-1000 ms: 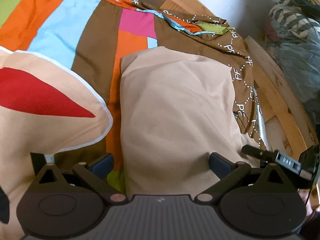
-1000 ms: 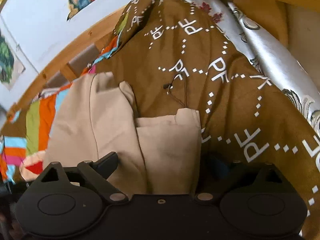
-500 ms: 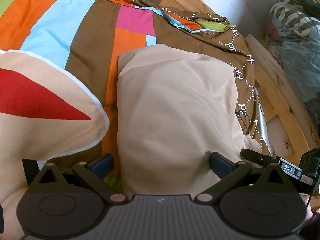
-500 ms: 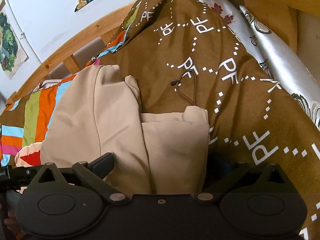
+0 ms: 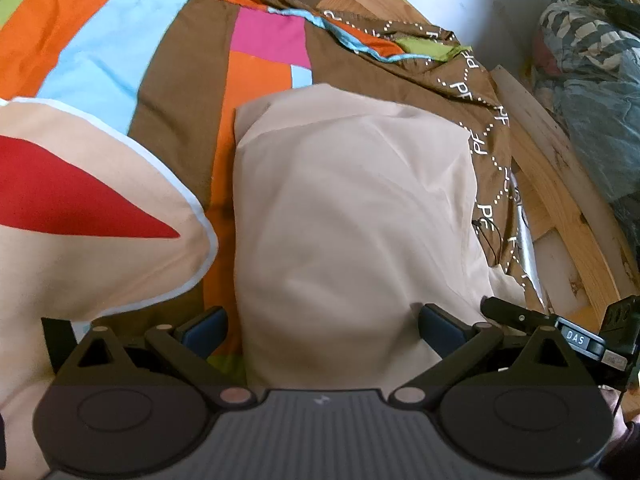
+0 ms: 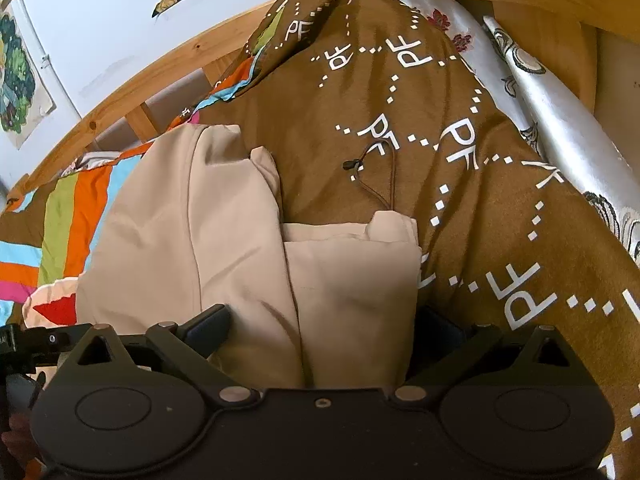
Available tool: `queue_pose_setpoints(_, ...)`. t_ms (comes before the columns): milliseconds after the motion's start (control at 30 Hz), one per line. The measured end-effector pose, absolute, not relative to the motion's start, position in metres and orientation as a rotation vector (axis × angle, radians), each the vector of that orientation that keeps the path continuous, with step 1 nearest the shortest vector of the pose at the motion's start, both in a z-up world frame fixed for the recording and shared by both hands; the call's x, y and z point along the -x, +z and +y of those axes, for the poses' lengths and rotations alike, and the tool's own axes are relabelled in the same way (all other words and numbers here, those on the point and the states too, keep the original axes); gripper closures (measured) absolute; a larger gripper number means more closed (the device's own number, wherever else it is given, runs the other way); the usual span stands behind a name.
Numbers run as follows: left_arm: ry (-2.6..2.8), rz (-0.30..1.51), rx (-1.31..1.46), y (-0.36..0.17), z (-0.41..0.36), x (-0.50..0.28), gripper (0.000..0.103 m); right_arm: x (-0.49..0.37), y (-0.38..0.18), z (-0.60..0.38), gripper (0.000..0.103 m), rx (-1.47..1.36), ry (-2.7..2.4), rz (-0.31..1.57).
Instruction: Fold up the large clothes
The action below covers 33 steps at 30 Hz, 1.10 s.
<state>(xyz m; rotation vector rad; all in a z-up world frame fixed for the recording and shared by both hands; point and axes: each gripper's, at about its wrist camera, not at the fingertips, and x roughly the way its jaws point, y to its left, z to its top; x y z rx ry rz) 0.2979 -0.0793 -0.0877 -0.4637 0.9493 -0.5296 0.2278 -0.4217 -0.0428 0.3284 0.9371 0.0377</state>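
A beige garment [image 5: 352, 216] lies folded on the patchwork bedspread [image 5: 104, 52]. In the left wrist view its near end bulges between the wide-apart fingers of my left gripper [image 5: 320, 326], which is open. The right wrist view shows the garment [image 6: 224, 240] in layered folds, with a narrower folded flap [image 6: 352, 276] on top at the right. My right gripper [image 6: 322, 322] is open too, one finger on each side of that flap. A thin dark cord [image 6: 376, 176] lies on the brown cover just beyond the flap.
A beige cushion with a red shape [image 5: 80, 216] sits left of the garment. A brown "PF" printed cover [image 6: 460, 152] spreads to the right over a silver patterned sheet [image 6: 556, 112]. The wooden bed frame [image 5: 560, 184] and a pile of clothes [image 5: 592, 64] are beyond.
Both views have drifted slightly over the garment. The jaws have stayed wide apart and the garment keeps the same folds.
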Motion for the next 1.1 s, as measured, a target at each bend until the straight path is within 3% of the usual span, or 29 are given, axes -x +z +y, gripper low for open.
queue_pose_setpoints(133, -0.561, 1.064, 0.523, -0.092, -0.081, -0.307, 0.000, -0.226, -0.042, -0.418, 0.008, -0.302, 0.032, 0.930)
queue_pose_setpoints(267, -0.534, 1.077, 0.503, -0.088, -0.086, -0.307, 0.003, -0.224, -0.039, -0.415, 0.020, -0.277, 0.030, 0.924)
queue_pose_setpoints(333, -0.515, 1.074, 0.488, -0.086, -0.088, -0.306, 0.008, -0.223, -0.038, -0.415, 0.034, -0.287, 0.041, 0.918)
queue_pose_setpoints(400, -0.491, 1.058, 0.450, -0.082, -0.092, -0.301, 0.015, -0.222, -0.036, -0.416, 0.064, -0.318, 0.068, 0.911)
queue_pose_setpoints(433, -0.475, 1.043, 0.431, -0.080, -0.094, -0.297, 0.020, -0.221, -0.034, -0.417, 0.072, -0.335, 0.087, 0.909)
queue_pose_setpoints(467, -0.464, 1.025, 0.413, -0.077, -0.095, -0.292, 0.024, -0.220, -0.032, -0.417, 0.089, -0.352, 0.106, 0.904)
queue_pose_setpoints(500, -0.457, 1.006, 0.399, -0.075, -0.096, -0.288, 0.026, -0.219, -0.028, -0.416, 0.093, -0.366, 0.120, 0.896)
queue_pose_setpoints(733, -0.473, 0.892, 0.374, -0.047, -0.073, -0.260, 0.042, -0.204, 0.021, -0.364, 0.096, -0.262, 0.290, 0.721)
queue_pose_setpoints(1100, -0.247, 0.746, 0.320, 0.012, 0.028, -0.294, 0.040, -0.295, 0.054, -0.246, 0.097, -0.207, 0.454, 0.554)
